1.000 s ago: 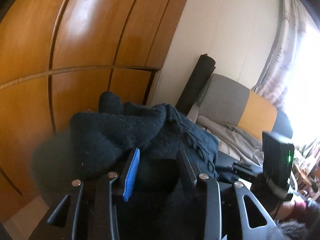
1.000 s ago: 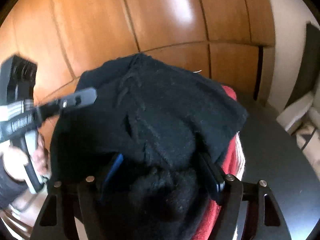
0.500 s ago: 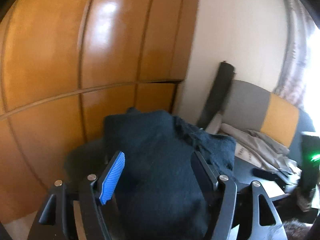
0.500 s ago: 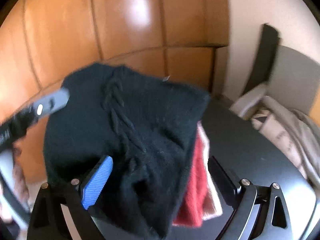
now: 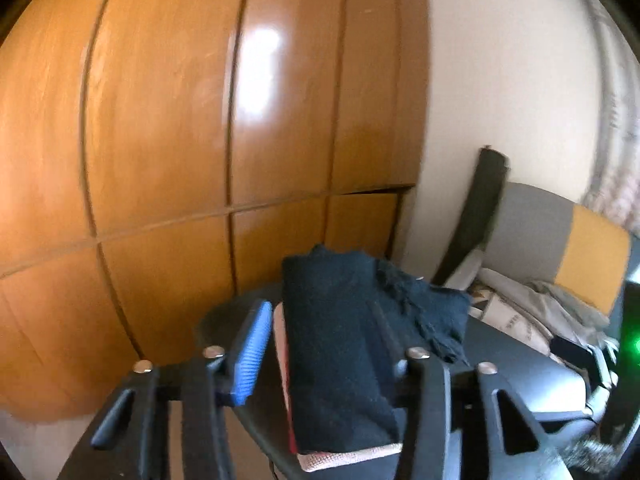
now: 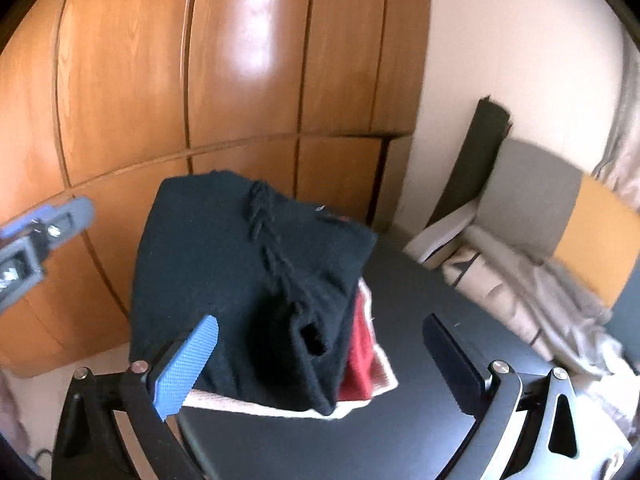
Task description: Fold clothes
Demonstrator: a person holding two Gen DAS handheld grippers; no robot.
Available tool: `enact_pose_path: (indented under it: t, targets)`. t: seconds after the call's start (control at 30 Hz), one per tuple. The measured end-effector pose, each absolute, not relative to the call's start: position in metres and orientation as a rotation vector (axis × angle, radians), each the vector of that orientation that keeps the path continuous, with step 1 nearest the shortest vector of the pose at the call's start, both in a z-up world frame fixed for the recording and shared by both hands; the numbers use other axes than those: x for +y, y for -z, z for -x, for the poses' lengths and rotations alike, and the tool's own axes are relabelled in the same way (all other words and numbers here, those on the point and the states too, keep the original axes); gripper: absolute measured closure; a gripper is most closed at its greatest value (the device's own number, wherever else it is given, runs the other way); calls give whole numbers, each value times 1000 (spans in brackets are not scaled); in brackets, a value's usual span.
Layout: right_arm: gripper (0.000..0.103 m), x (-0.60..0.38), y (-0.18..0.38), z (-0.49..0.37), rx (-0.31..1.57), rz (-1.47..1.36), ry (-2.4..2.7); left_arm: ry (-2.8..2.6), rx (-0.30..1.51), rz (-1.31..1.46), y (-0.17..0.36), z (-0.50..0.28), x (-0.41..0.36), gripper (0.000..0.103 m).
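A folded dark knit sweater (image 6: 240, 280) lies on top of a red garment (image 6: 362, 356) with a pale edge, stacked on a round black table (image 6: 420, 288). My right gripper (image 6: 320, 324) hangs above and short of the stack, jaws wide open with nothing between the pads. My left gripper (image 5: 320, 312) is also drawn back from the sweater (image 5: 340, 340). Its jaws are closing with no cloth between the pads. In the right wrist view the left gripper (image 6: 48, 228) shows at the left edge, clear of the sweater.
An orange wooden wardrobe (image 5: 200, 140) stands right behind the table (image 5: 520, 364). To the right are a cream wall, a dark rolled mat (image 6: 476, 152) and a grey and orange seat (image 6: 560, 204) piled with pale clothes (image 6: 540, 292).
Both grippers have let go of the sweater and drawn back and upward. The sweater, bunched between the pads a second ago, now lies folded on the red garment.
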State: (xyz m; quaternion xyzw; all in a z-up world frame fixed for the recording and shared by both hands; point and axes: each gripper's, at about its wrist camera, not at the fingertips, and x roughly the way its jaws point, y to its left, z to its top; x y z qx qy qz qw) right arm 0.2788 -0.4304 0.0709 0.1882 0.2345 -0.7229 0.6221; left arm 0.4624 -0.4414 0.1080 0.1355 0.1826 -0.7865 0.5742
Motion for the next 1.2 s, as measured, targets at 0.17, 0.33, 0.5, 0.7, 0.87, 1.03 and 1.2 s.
enact_pose_path:
  t: [0.17,0.33,0.5,0.7,0.87,1.03,1.2]
  targets:
    - [0,-424,-78,-285,511,-440,1642,1696,283,-420,-103,-455,-436,61]
    - [0,-430,-66,-300,555,-357,1663,1681,239,-444,-94,-452,-423,61]
    - [0,-431,-57,-306,589,-378,1650,1712,349,-414,-90,-462,-424,61]
    - [0,-435,-46,-304,613,-411,1644,1697,362,-413,-88,-464,-432,61]
    - [0,-431,-38,-304,631,-435,1632,1718,395,-412,-83,-466,-434,61]
    - [0,-429,-31,-306,661,-447,1621,1728,398,-389,-81,-470,-431,61]
    - [0,-426,-28,-303,664,-460,1622,1730,378,-383,-82,-468,-427,61]
